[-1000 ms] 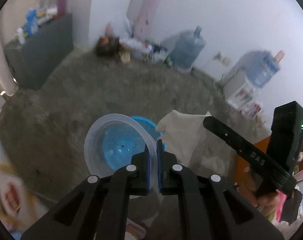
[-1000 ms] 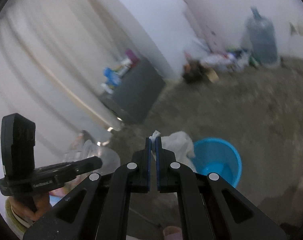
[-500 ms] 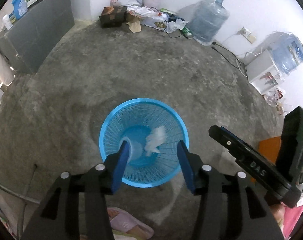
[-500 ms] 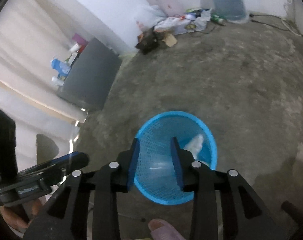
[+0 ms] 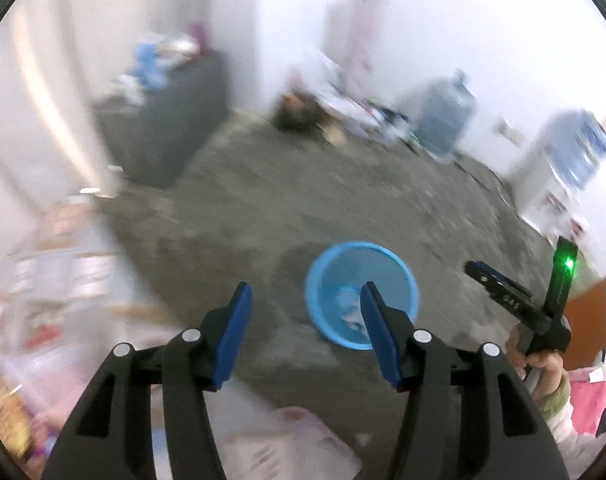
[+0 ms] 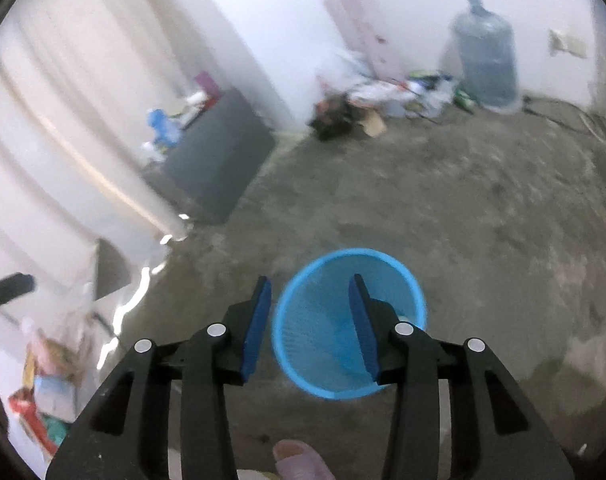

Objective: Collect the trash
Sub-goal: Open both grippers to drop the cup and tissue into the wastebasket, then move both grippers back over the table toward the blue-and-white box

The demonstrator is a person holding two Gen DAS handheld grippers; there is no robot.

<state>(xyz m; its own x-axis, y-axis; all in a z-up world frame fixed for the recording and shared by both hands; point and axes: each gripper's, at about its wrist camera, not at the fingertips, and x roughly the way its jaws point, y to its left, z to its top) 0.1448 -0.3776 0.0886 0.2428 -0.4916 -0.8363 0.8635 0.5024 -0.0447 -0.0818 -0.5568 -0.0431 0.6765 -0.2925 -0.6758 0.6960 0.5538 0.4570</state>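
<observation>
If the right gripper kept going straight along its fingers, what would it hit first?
Probably the blue basket: it sits between the right gripper's opening, empty jaws. Depth is unclear.

Grey cabinet (image 6: pixel 219 156), water jug (image 6: pixel 485 60) by wall, bare concrete floor (image 6: pixel 443 200)

Left wrist view badly motion-blurred: clutter at left edge (image 5: pixel 59 280) unreadable, pale scraps in blue mesh basket (image 5: pixel 361 294) can't be ID'd, partly behind a blue pad. Right wrist view: basket's near wall hidden by pads (image 6: pixel 361 320); left gripper (image 6: pixel 7 290) cut off at frame edge, jaws unseen.
</observation>
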